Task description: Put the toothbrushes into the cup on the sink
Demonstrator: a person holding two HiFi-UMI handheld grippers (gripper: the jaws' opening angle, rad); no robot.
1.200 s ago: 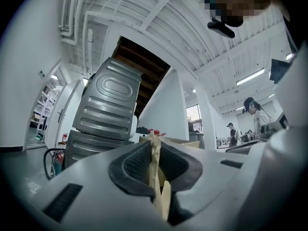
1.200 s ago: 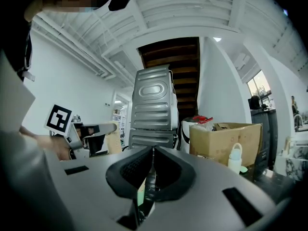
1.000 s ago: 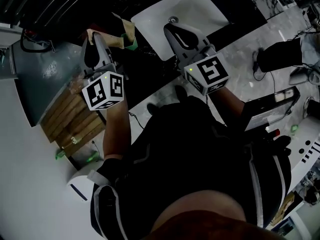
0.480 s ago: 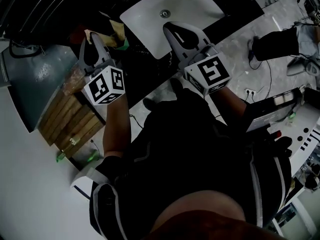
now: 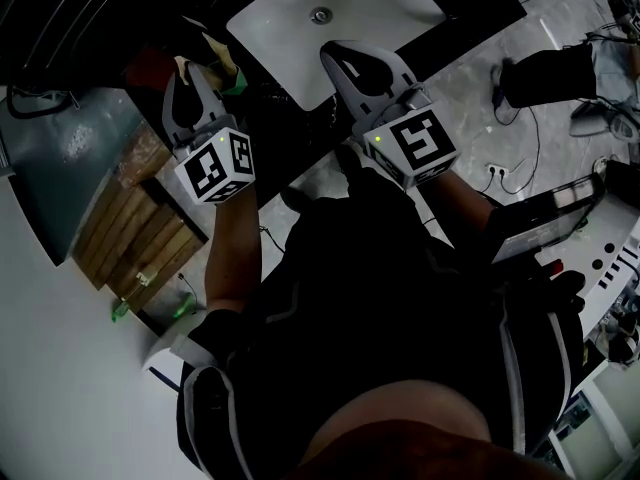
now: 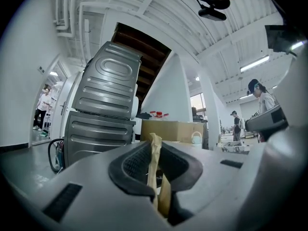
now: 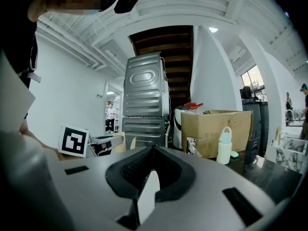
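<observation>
The left gripper [image 6: 155, 146] has its fingers [image 6: 134, 165] closed on a thin tan strip, probably a toothbrush [image 6: 155, 170], which stands up between them. The right gripper [image 7: 153, 153] pinches a white toothbrush [image 7: 147, 198]. The sink [image 5: 390, 3] lies just ahead of the right fingers. The step looks like carrying both to the cup, which I cannot pick out. The next move calls for finding it beyond the fingertips and lowering each brush in.

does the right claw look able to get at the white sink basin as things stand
Likely yes: the right claw hangs at the white sink basin's near rim with nothing visible between them, though its jaws pinch a white piece.
</observation>
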